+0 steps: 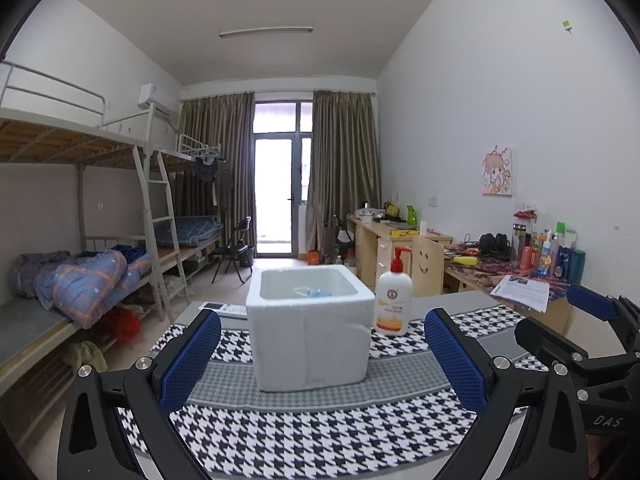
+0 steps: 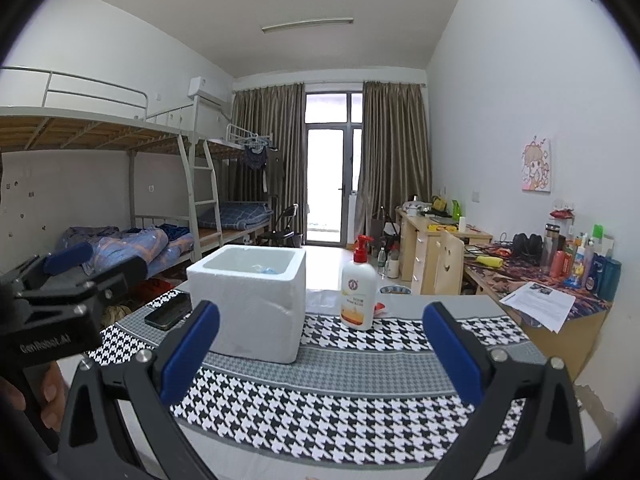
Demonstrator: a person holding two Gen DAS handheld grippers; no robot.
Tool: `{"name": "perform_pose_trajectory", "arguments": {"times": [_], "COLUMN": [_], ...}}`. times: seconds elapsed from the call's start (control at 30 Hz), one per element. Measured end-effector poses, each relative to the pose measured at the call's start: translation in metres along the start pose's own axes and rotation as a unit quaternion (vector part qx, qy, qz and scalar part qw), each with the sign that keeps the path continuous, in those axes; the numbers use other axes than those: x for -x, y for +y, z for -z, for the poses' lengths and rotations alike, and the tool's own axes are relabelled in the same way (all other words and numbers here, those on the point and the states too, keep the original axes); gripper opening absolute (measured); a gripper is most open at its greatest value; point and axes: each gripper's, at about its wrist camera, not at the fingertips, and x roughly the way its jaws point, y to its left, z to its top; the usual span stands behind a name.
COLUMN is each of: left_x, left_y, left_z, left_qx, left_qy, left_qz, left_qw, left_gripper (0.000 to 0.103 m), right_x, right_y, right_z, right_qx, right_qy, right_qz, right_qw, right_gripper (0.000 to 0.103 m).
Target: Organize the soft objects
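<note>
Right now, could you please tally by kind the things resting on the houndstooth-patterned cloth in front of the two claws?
White foam box, holding something blue inside: 1
White pump bottle with red dispenser: 1
Dark phone lying flat: 1
White remote control: 1
Total: 4
A small red-and-white item behind the bottle is too hidden to name.

White foam box point(image 1: 308, 332) upright, open-topped, on houndstooth cloth point(image 1: 320, 436); pale blue soft item point(image 1: 316, 293) lying inside, mostly hidden by rim.

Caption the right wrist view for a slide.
Open right claw faces a white foam box and lotion bottle on houndstooth cloth.
</note>
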Motion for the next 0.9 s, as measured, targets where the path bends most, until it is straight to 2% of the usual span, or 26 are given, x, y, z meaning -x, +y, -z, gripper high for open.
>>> {"name": "perform_pose_trajectory", "arguments": {"times": [0.57, 0.9], "left_x": [0.032, 0.042], "left_y": [-0.002, -0.005], "left_z": [0.05, 0.055], "left_qx": [0.001, -0.003], "left_qy": [-0.007, -0.006], "left_qz": [0.0, 0.002], "left_qw": [1.0, 1.0], "left_gripper": [0.102, 0.102], "right_x": [0.015, 0.027], "right_y": [-0.003, -0.001], "right_z": [0.045, 0.05], "right_qx": [-0.017, -0.015], "right_qy": [0.019, 0.016], "right_qz": [-0.009, -0.012], "right_qw": [1.0, 1.0], "right_gripper": [0.103, 0.103]}}
